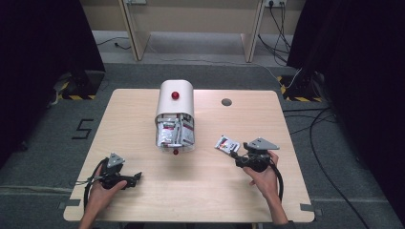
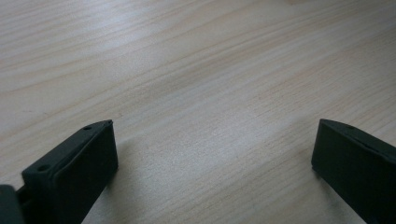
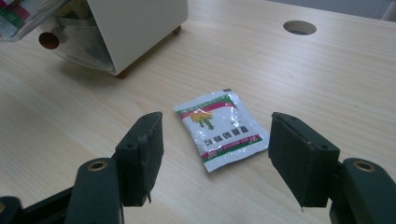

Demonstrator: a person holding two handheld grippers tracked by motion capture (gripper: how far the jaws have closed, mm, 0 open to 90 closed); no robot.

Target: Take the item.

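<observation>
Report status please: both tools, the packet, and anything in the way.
Left tool open, nothing between jaws. Right tool open, jaws not touching packet. Packet flat on table, right of box. Nothing in the way.

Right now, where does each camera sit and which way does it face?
High view: above the person's side, facing forward and down on the light wooden table; both forearms show.
Left gripper view: on the left gripper, facing bare wood between open jaws.
Right gripper view: on the right gripper, facing the white printed sachet, shared with the high view.
</observation>
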